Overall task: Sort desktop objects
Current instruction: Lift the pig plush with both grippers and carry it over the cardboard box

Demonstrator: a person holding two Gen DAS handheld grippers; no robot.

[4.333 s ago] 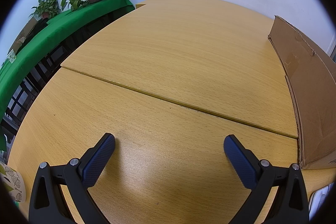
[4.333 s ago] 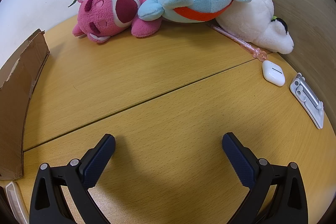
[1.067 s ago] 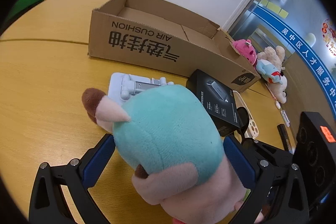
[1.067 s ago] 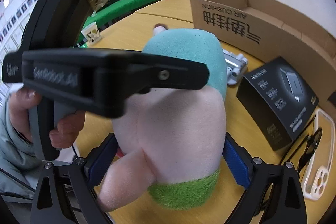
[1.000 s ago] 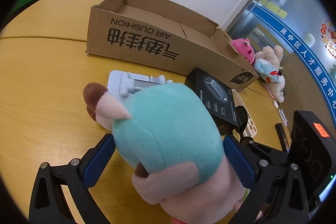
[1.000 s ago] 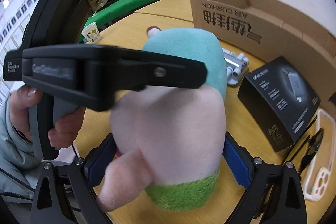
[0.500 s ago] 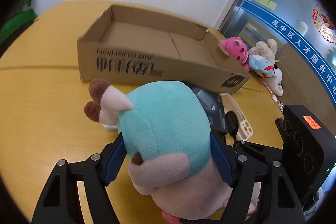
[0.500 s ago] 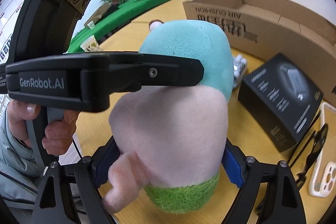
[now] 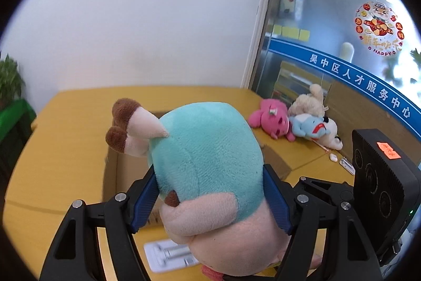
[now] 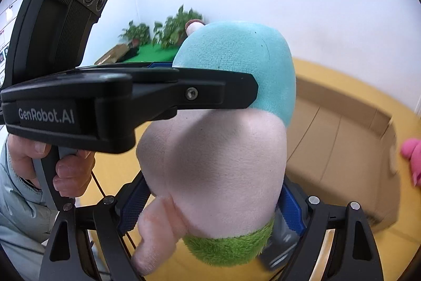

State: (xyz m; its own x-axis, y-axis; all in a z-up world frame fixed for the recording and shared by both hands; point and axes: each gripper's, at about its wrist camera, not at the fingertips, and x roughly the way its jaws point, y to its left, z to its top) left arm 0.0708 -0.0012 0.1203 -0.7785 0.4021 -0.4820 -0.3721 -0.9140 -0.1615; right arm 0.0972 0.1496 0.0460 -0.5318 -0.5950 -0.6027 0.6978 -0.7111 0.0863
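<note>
A plush toy (image 9: 208,162) with a teal back, pink belly and green base fills both views and is held in the air above the table. My left gripper (image 9: 210,199) is shut on its teal upper body. My right gripper (image 10: 210,204) is shut on its pink lower body (image 10: 218,167). The left gripper's black body (image 10: 126,94) crosses the right wrist view from the left. The open cardboard box (image 10: 342,146) lies behind and below the toy; part of it shows in the left wrist view (image 9: 123,175).
Pink, blue and white plush toys (image 9: 292,123) lie at the table's far right by the glass wall. A white stand (image 9: 168,254) lies on the yellow table (image 9: 65,138) under the toy. Potted plants (image 10: 168,30) stand on a green shelf at the back.
Both grippers have closed tighter on the plush toy and lifted it well above the table. The views have tilted up; the box and black carton now sit lower or out of sight.
</note>
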